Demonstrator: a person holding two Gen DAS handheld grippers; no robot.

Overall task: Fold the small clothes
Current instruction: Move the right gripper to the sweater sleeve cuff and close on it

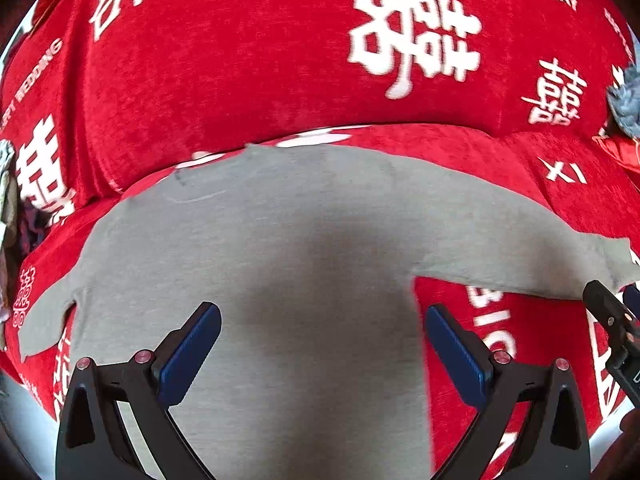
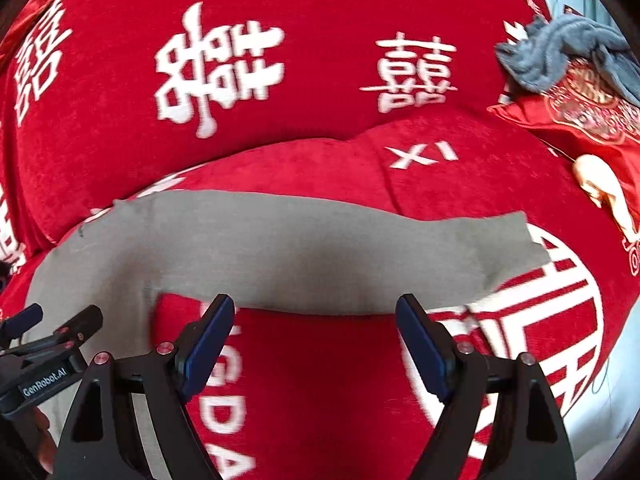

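A small grey long-sleeved shirt [image 1: 280, 248] lies flat on a red sofa seat. My left gripper [image 1: 320, 344] is open and empty above the shirt's body. My right gripper [image 2: 316, 332] is open and empty just in front of the shirt's right sleeve [image 2: 360, 256], which stretches out to the right. The short end of the other sleeve [image 1: 44, 320] shows at the left in the left wrist view. Each gripper shows at the edge of the other's view: the right one [image 1: 612, 320] and the left one [image 2: 48, 332].
The red sofa cover with white characters [image 1: 280, 60] rises as a backrest behind the shirt. A crumpled blue-grey cloth [image 2: 560, 52] and a red embroidered cushion [image 2: 580, 120] lie at the far right. A pale floor strip [image 2: 612, 392] shows at the sofa's front edge.
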